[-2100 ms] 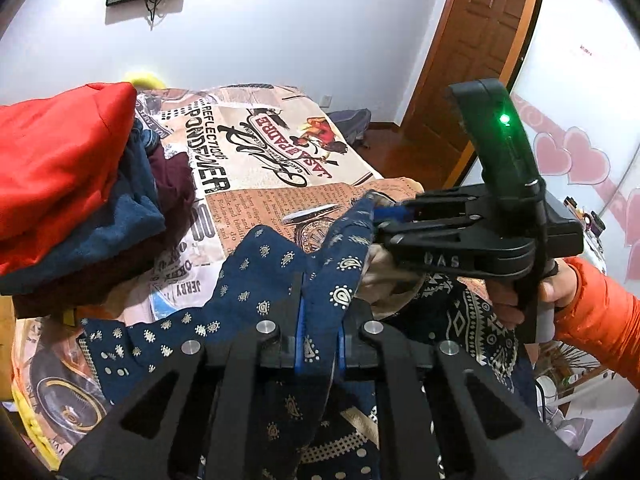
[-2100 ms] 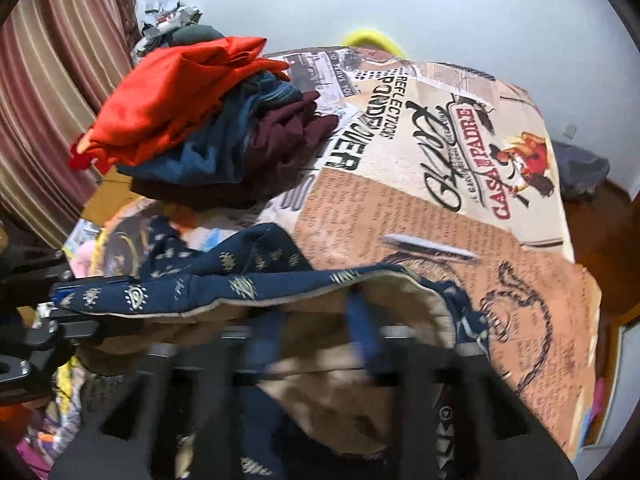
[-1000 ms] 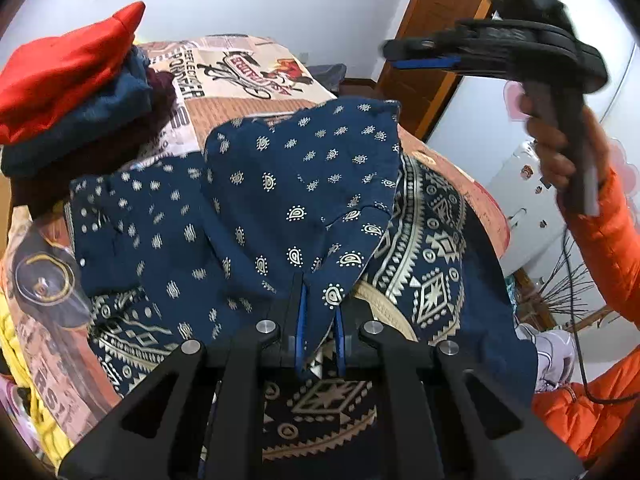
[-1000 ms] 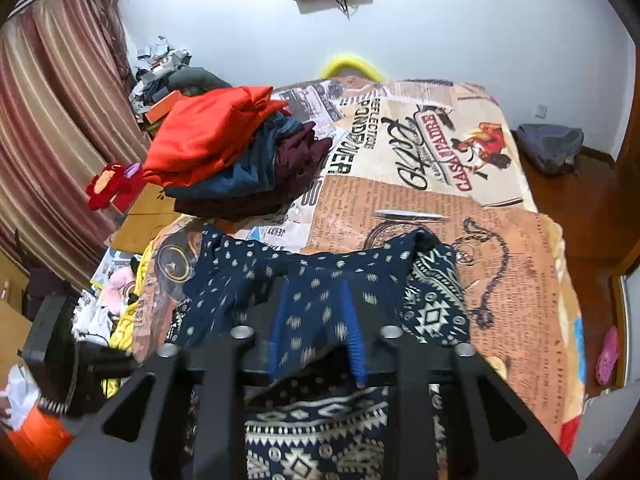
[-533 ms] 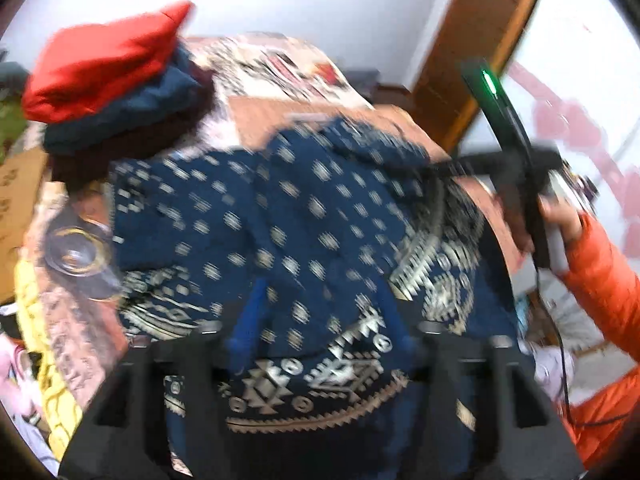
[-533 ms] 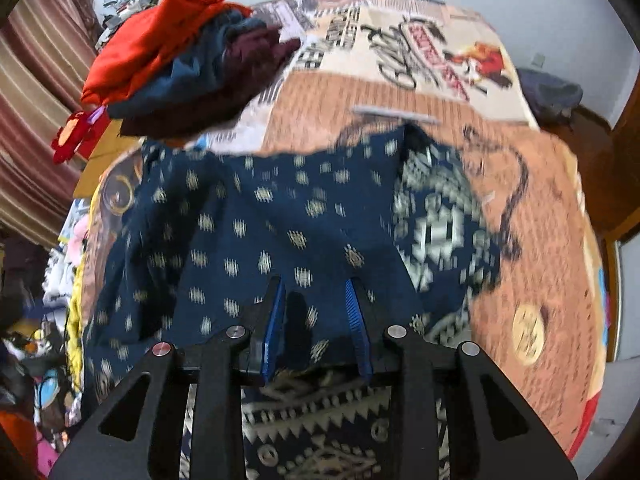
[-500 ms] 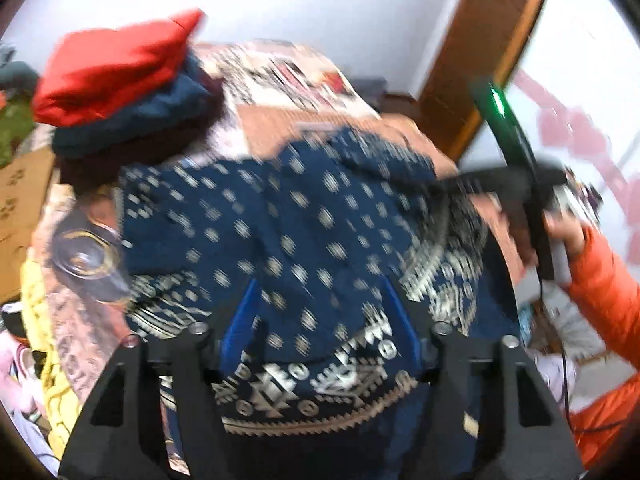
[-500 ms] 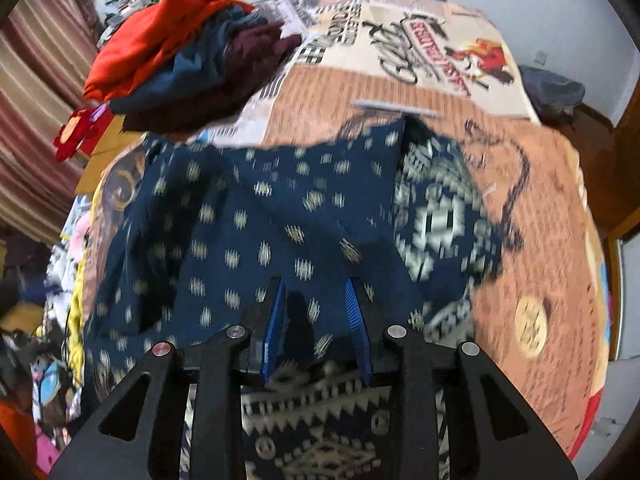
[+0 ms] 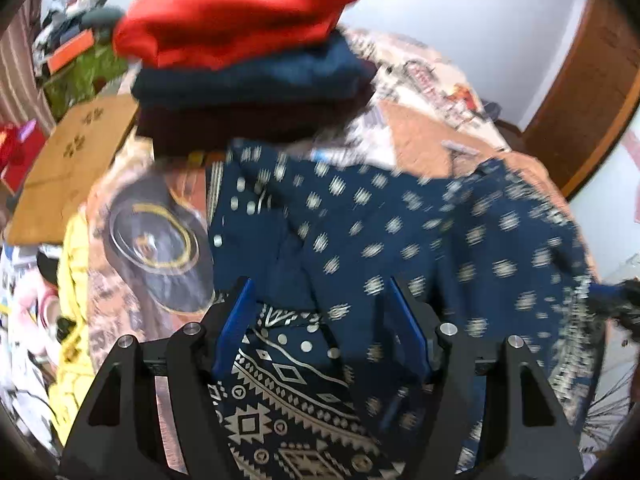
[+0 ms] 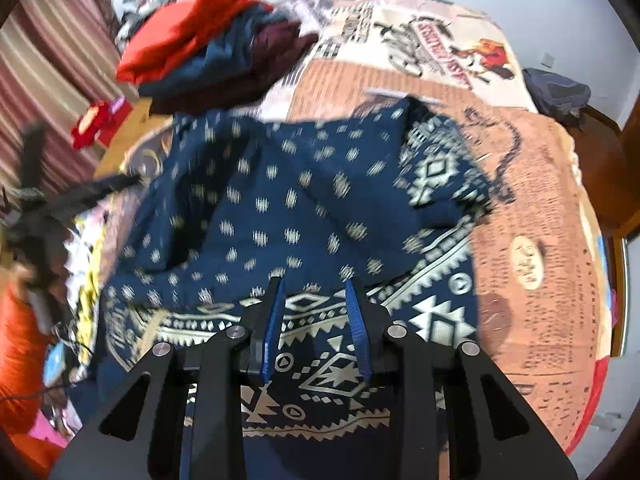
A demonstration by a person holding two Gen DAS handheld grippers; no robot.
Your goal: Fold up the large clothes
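Note:
A navy garment (image 9: 400, 232) with cream dots and a patterned border lies spread on the bed, one half folded over the other. My left gripper (image 9: 320, 286) hovers over its near edge. Its jaws are opening, the cloth lies under them, and the pads press on nothing. My right gripper (image 10: 314, 282) hangs above the garment (image 10: 280, 208) at its border, jaws partly apart and open, with nothing pinched. It also shows as a dark blur (image 9: 616, 300) at the left wrist view's right edge. The blurred left gripper (image 10: 60, 200) sits at the right wrist view's left.
A stack of folded clothes (image 9: 248, 40), red on top, sits on the bed's (image 10: 540, 280) far left. A brown board (image 9: 72, 160) and clutter lie beside the bed. A striped curtain (image 10: 48, 60), a dark bag (image 10: 556, 92) and a person's orange sleeve (image 10: 20, 340) show.
The left gripper has let go of the garment, opened wide and swung left toward the clothes stack. The right gripper has sunk closer to the garment, which now lies flat.

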